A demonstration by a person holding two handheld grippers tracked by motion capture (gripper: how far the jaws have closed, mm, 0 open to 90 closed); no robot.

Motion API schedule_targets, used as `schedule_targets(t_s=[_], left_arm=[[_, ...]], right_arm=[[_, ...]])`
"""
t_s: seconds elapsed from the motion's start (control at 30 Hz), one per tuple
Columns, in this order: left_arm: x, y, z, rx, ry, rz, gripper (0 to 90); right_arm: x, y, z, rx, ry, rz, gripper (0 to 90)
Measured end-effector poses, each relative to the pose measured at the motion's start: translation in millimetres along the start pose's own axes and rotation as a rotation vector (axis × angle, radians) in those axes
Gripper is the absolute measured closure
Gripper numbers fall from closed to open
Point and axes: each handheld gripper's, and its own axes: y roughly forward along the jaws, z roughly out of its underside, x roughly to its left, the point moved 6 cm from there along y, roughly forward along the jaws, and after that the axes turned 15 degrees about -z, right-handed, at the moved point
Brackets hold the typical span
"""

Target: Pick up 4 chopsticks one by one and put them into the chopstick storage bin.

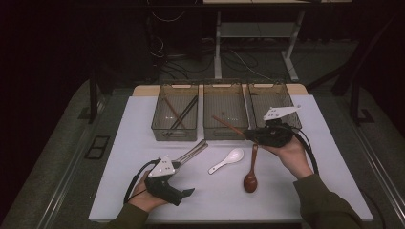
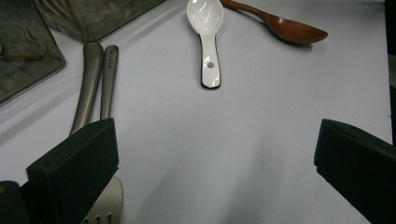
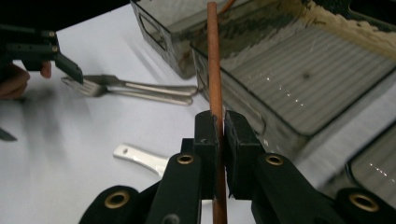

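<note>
Brown chopstick [image 3: 214, 56] is pinched tight in the right gripper [image 3: 220, 122], tip over the middle bin [image 1: 224, 102]. Left gripper [image 2: 215, 154] sits wide open beside the metal forks [image 2: 95, 79]; nothing between its pads.

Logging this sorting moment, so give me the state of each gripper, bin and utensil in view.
Right gripper: shut on brown wooden chopstick.
Left gripper: open, empty.
Left clear bin: holds chopsticks.
Middle clear bin: chopstick tip over it.
Right clear bin: looks empty.
White ceramic spoon, brown wooden spoon, metal forks: lying on table.
</note>
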Motion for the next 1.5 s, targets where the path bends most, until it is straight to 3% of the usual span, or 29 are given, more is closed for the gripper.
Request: schedule_targets(t_s=[0.37,0.4,0.8,1.03,1.5], left_arm=[[-0.4,-1.1,-0.4,-0.004,0.000,0.002,0.0],[-1.5,-0.5,-1.1,-0.012,-0.016,0.002,0.0],[-0.9,-1.3,-1.2,-0.010,-0.004,0.004,0.0],[-1.1,-1.3,-1.6,-0.014,0.002,0.006,0.0],[-2.8,-2.2,-2.5,-0.017,0.012,0.018,0.0]], right_arm=[[-7.8,33.0,-39.9,0.006,-0.003,0.024,83.8],[-8.2,37.5,-43.4,0.013,-0.002,0.024,83.8],[-16.1,96.3,-86.1,0.077,0.015,0.034,83.8],[-20.9,131.5,-101.7,0.114,0.032,0.037,83.8],[-37.7,191.5,-130.9,0.168,0.084,0.094,83.7]])
